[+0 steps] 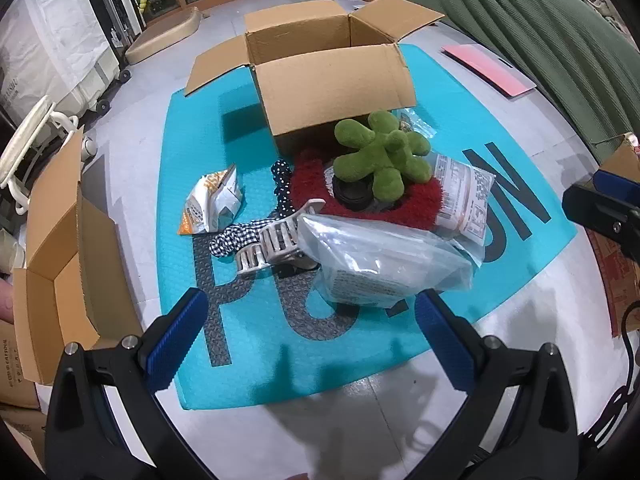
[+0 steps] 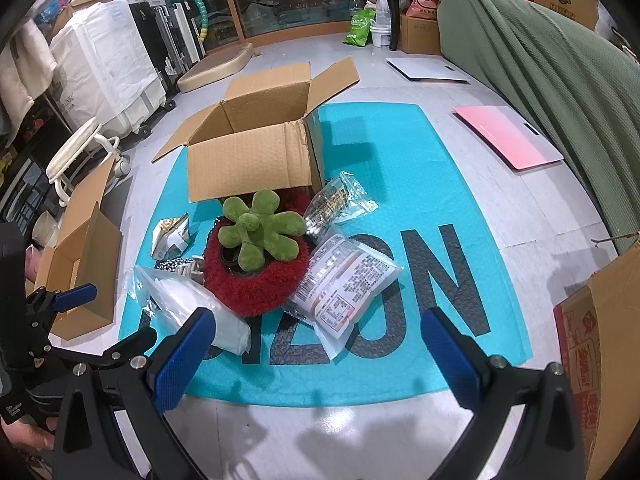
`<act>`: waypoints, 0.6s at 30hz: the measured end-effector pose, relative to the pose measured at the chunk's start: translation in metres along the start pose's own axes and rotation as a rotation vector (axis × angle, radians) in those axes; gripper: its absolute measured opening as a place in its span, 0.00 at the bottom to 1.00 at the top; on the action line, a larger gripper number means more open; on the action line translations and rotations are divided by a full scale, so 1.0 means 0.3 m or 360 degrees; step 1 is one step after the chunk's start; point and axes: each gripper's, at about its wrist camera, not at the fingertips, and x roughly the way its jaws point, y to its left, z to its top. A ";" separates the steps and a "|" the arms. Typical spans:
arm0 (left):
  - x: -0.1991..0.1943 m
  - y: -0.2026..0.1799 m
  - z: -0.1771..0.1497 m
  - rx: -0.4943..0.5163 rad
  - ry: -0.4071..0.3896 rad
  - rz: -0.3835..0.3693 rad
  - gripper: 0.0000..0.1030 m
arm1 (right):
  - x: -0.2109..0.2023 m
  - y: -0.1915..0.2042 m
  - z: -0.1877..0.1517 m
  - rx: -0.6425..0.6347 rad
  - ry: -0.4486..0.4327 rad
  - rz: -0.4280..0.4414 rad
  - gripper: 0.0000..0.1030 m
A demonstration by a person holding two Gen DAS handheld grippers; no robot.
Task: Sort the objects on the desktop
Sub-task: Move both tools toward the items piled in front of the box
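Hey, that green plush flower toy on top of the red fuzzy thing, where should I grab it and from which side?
Grip the green plush flower across its raised centre knob, coming straight down from above. It lies flat, petals spread over the red fuzzy ring, so the sides are crowded. The right gripper stands open and looks better placed.

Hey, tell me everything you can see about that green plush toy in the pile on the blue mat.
The green plush toy is a soft, fuzzy moss-green shape with several stubby rounded arms radiating from a central knob, like a flower or splat. It lies atop the fluffy red ring cushion, partly covering a black round object in the ring's middle. It sits just in front of the open cardboard box. Neither hand-held gripper touches it.
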 end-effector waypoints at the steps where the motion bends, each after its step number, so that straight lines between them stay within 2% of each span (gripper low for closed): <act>1: 0.002 0.000 -0.002 -0.0002 0.0003 -0.0008 1.00 | 0.004 -0.001 -0.001 0.0002 0.0004 -0.0001 1.00; 18: 0.096 -0.019 -0.078 -0.0070 0.0084 -0.0158 1.00 | 0.069 -0.031 -0.025 0.0024 0.0079 -0.0003 1.00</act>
